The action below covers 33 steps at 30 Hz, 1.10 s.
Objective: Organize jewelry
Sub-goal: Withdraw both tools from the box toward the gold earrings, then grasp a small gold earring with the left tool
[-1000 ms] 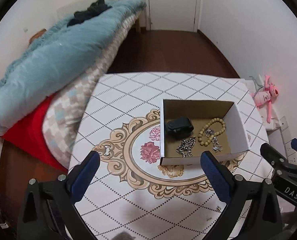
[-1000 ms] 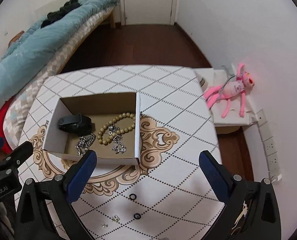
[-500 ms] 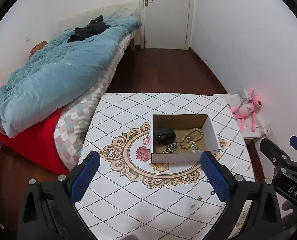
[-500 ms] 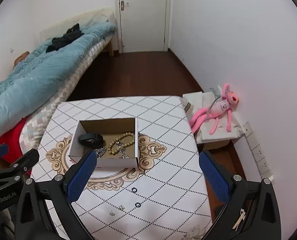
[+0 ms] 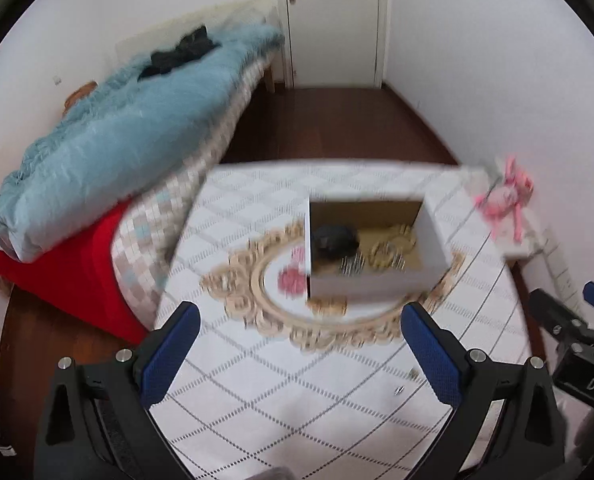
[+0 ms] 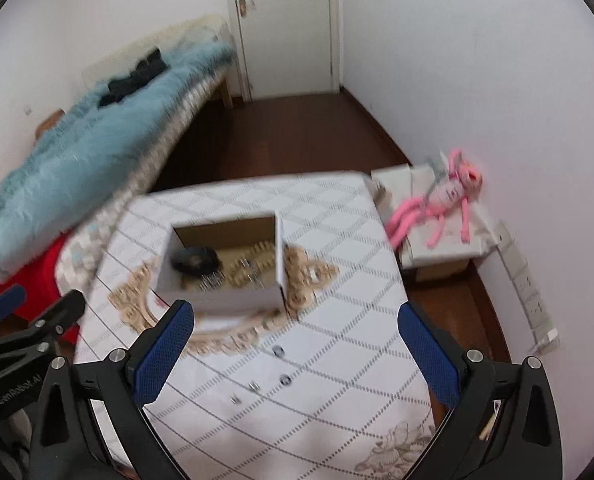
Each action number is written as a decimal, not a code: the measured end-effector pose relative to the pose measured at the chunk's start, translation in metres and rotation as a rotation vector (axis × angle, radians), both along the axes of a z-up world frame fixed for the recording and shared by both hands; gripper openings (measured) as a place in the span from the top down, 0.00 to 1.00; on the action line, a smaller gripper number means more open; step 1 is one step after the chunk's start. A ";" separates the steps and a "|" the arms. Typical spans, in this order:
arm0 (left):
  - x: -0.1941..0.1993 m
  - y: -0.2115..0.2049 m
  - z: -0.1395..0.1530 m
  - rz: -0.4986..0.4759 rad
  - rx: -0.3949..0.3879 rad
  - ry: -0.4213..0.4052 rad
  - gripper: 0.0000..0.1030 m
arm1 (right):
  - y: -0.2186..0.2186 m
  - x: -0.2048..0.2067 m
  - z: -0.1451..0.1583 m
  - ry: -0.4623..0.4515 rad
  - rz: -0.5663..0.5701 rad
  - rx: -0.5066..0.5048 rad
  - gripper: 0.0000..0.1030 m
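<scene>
Both views are motion-blurred. The worktop (image 6: 337,248) has bare patterned surface between the left tongs (image 5: 305,356) and right tongs (image 6: 297,352), both spread apart and empty. The open box (image 6: 221,300) of jewelry (image 6: 249,268) sits at 11 o'clock in the right view; small rings (image 6: 278,351) lie loose at 12. A bed (image 5: 109,152) borders the 9 o'clock edge; a pink toy (image 6: 441,200) lies at 2. The box appears nearer than half a second earlier.
</scene>
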<state>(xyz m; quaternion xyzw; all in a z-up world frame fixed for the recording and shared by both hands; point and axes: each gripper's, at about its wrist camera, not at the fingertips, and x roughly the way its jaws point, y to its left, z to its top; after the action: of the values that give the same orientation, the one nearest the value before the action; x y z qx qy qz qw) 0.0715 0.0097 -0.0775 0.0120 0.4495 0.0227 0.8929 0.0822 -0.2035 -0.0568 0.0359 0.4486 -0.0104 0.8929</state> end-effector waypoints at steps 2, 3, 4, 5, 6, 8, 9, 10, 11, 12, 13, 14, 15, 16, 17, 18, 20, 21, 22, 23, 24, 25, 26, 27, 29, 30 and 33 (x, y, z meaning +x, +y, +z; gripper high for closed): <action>0.002 -0.004 -0.031 -0.006 0.003 0.071 0.00 | -0.005 0.001 -0.029 0.051 -0.001 0.008 0.00; 0.003 -0.007 -0.044 -0.010 0.002 0.104 0.00 | -0.008 0.002 -0.040 0.070 -0.001 0.016 0.00; 0.002 -0.010 -0.057 -0.020 -0.004 0.135 0.01 | -0.011 0.002 -0.054 0.100 -0.006 0.027 0.00; 0.001 -0.014 -0.072 -0.033 -0.016 0.168 0.01 | -0.017 0.001 -0.070 0.134 -0.017 0.042 0.00; -0.001 -0.018 -0.081 -0.046 -0.034 0.189 0.01 | -0.020 0.000 -0.077 0.147 -0.025 0.047 0.00; -0.008 -0.029 -0.098 -0.074 -0.064 0.222 0.02 | -0.029 -0.004 -0.094 0.176 -0.050 0.057 0.01; -0.010 -0.035 -0.104 -0.089 -0.070 0.231 0.03 | -0.033 -0.006 -0.101 0.182 -0.061 0.057 0.02; -0.012 -0.044 -0.110 -0.109 -0.076 0.238 0.07 | -0.039 -0.009 -0.108 0.192 -0.074 0.058 0.05; -0.013 -0.049 -0.113 -0.117 -0.073 0.242 0.10 | -0.042 -0.010 -0.115 0.203 -0.083 0.059 0.07; -0.014 -0.057 -0.118 -0.131 -0.074 0.253 0.15 | -0.046 -0.012 -0.120 0.213 -0.093 0.062 0.10; -0.015 -0.064 -0.123 -0.145 -0.080 0.261 0.19 | -0.049 -0.013 -0.123 0.218 -0.100 0.065 0.13; -0.015 -0.068 -0.127 -0.151 -0.078 0.265 0.20 | -0.053 -0.015 -0.128 0.222 -0.111 0.067 0.15; -0.016 -0.073 -0.130 -0.159 -0.074 0.272 0.21 | -0.056 -0.016 -0.131 0.225 -0.118 0.067 0.20; -0.016 -0.076 -0.131 -0.165 -0.076 0.275 0.27 | -0.058 -0.016 -0.134 0.229 -0.124 0.067 0.23; -0.017 -0.081 -0.134 -0.174 -0.073 0.275 0.32 | -0.061 -0.017 -0.136 0.232 -0.129 0.071 0.25; -0.017 -0.084 -0.136 -0.177 -0.061 0.280 0.39 | -0.063 -0.018 -0.138 0.235 -0.135 0.073 0.28; -0.015 -0.088 -0.139 -0.185 -0.059 0.290 0.52 | -0.067 -0.019 -0.143 0.238 -0.143 0.076 0.34; -0.014 -0.090 -0.141 -0.186 -0.061 0.295 0.60 | -0.068 -0.018 -0.143 0.239 -0.146 0.076 0.37; -0.013 -0.090 -0.142 -0.186 -0.055 0.288 0.61 | -0.070 -0.018 -0.144 0.240 -0.149 0.079 0.39; -0.012 -0.092 -0.141 -0.188 -0.049 0.283 0.61 | -0.071 -0.018 -0.145 0.239 -0.151 0.082 0.40; -0.011 -0.093 -0.141 -0.189 -0.053 0.285 0.63 | -0.071 -0.018 -0.145 0.238 -0.153 0.080 0.40; -0.011 -0.094 -0.140 -0.190 -0.054 0.281 0.71 | -0.071 -0.017 -0.146 0.238 -0.155 0.082 0.40; -0.010 -0.094 -0.140 -0.192 -0.056 0.279 0.73 | -0.072 -0.017 -0.146 0.238 -0.156 0.086 0.40; -0.010 -0.095 -0.140 -0.195 -0.054 0.277 0.76 | -0.072 -0.017 -0.146 0.237 -0.157 0.087 0.40; -0.009 -0.095 -0.140 -0.203 -0.056 0.275 0.91 | -0.072 -0.017 -0.146 0.236 -0.157 0.087 0.41; -0.009 -0.094 -0.140 -0.206 -0.066 0.277 0.94 | -0.072 -0.016 -0.146 0.237 -0.158 0.091 0.41; -0.010 -0.089 -0.139 -0.205 -0.074 0.278 0.94 | -0.069 -0.016 -0.144 0.234 -0.153 0.099 0.42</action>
<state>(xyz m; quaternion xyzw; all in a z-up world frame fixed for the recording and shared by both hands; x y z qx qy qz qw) 0.0613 -0.0792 -0.2161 0.0279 0.5657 -0.0867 0.8195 0.0660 -0.2722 -0.2010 0.1124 0.5454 -0.0606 0.8284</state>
